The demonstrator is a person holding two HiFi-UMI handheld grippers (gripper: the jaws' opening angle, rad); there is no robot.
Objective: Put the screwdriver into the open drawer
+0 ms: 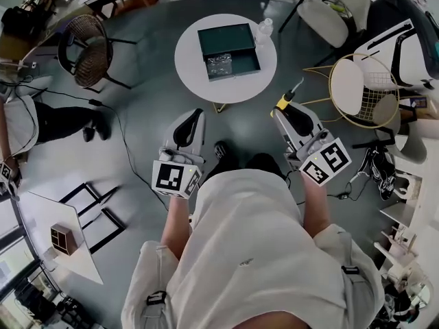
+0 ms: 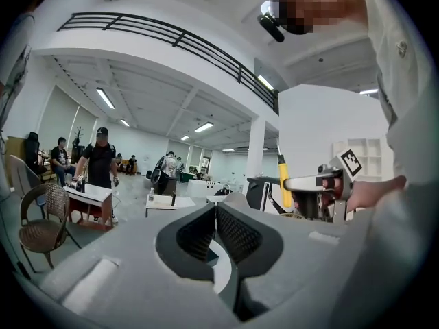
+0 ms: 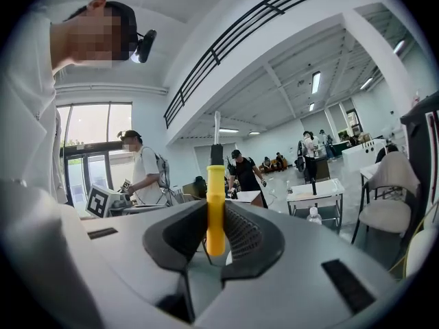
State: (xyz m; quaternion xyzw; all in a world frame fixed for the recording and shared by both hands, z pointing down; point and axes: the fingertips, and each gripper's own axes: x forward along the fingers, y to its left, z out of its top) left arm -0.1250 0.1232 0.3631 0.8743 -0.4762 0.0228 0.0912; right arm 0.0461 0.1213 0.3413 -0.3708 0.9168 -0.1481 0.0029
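A screwdriver (image 1: 285, 101) with a yellow handle stands upright between the jaws of my right gripper (image 1: 280, 110), its metal shaft pointing away from me. In the right gripper view the yellow handle (image 3: 215, 208) is clamped between the black pads of that gripper (image 3: 214, 218). My left gripper (image 1: 197, 114) is shut with nothing in it, its pads meeting in the left gripper view (image 2: 217, 210). The open dark green drawer (image 1: 236, 38) lies on a round white table (image 1: 188, 60) ahead of both grippers. A crinkled clear bag (image 1: 219, 65) lies inside it.
A clear bottle (image 1: 265, 27) stands at the table's right rim. A wicker chair (image 1: 88, 43) is at the left, a gold wire chair (image 1: 363, 88) and white chairs (image 1: 405, 46) at the right. A cable (image 1: 120, 125) runs over the grey floor. People stand at distant tables (image 2: 99, 160).
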